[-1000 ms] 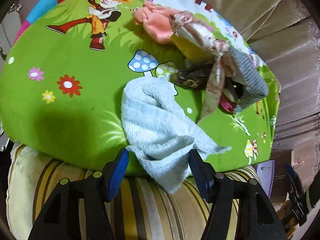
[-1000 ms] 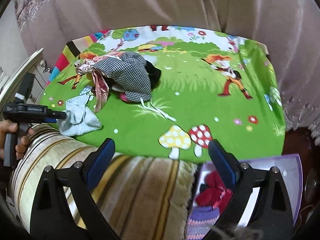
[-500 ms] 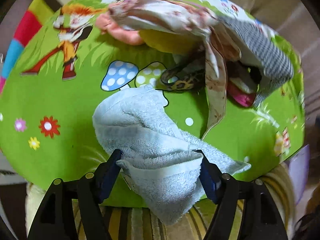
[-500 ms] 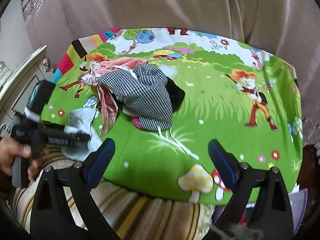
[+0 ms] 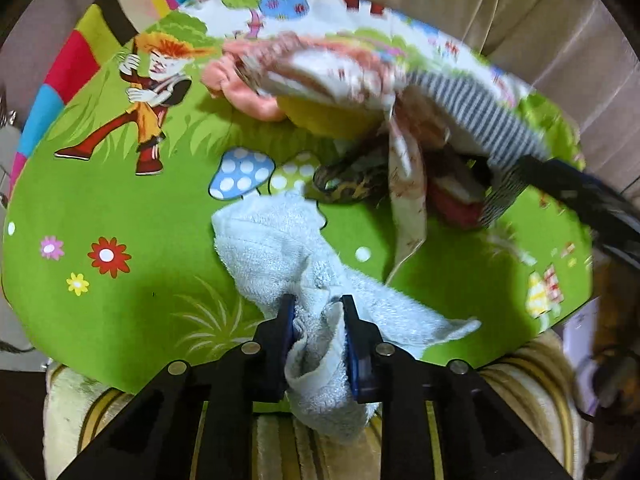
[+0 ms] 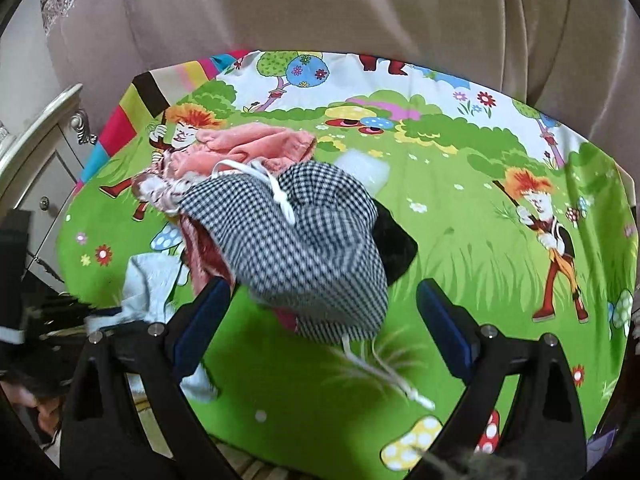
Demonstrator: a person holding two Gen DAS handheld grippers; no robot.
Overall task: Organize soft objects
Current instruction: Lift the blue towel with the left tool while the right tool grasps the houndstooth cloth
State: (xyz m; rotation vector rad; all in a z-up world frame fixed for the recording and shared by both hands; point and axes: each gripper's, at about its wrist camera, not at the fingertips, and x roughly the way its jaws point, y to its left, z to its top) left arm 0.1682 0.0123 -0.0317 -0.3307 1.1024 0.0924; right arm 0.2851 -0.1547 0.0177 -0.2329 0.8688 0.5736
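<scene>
Nearest to me, at six o'clock in the left wrist view, my left gripper is closing on the pale blue towel. A bunched fold of it sits pinched between the blue pads, narrow now, with a loose tail hanging over the striped cushion below. I took it at the near corner, I judge, because that end drapes off the edge of the cartoon bedsheet and gives the pads something to bite without digging into the bed.

My right gripper stands wide with nothing between its pads. It points down at the heap, and the checked cloth lies just ahead at twelve o'clock, its white drawstring trailing across the top. That seems the next soft thing to take, so keeping the gripper wide over it makes sense.

Farther on, the rest of the pile leans together: a pink garment beyond the checked cloth at eleven o'clock, a black piece poking out at two o'clock, a floral strip hanging down in the left view, and a leopard-print bit just past the towel. They overlap, so lifting one may drag another.

Farthest back, beige curtains hang behind the bed, and a white cabinet stands at nine o'clock.
</scene>
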